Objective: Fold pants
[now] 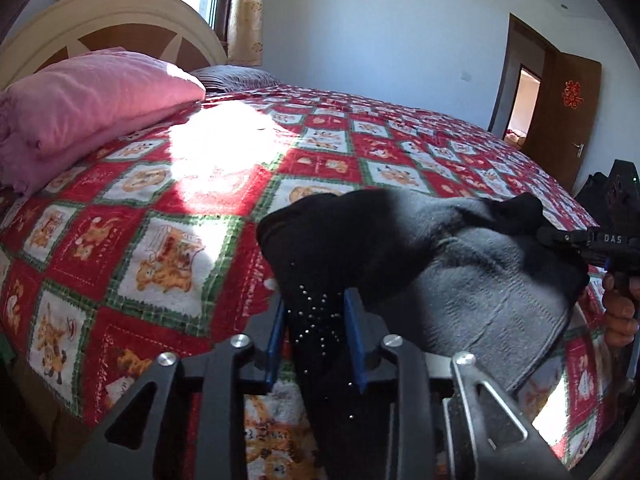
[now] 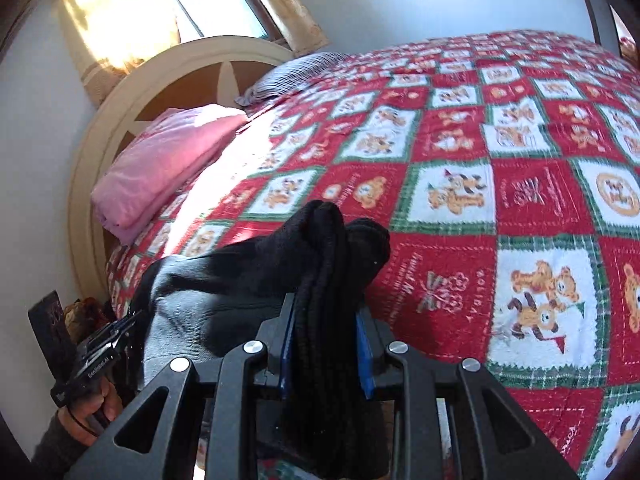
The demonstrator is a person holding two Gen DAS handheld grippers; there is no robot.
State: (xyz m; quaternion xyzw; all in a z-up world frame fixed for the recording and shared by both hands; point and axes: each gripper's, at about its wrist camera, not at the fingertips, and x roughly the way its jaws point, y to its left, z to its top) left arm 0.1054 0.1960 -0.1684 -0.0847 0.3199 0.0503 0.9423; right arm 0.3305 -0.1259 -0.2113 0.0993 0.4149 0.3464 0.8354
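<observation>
Pants (image 1: 460,264): one black pair with grey lining, slung between your two grippers above the quilt (image 1: 168,208). Left gripper (image 1: 316,320) and right gripper (image 2: 330,320) each clamp one bunched end. Two pillows: one pink (image 1: 80,96), one striped (image 1: 236,76).

The pants (image 1: 460,280) are held above the bed (image 1: 200,208); folded bedding (image 1: 88,108) lies by the headboard (image 1: 120,12).
</observation>
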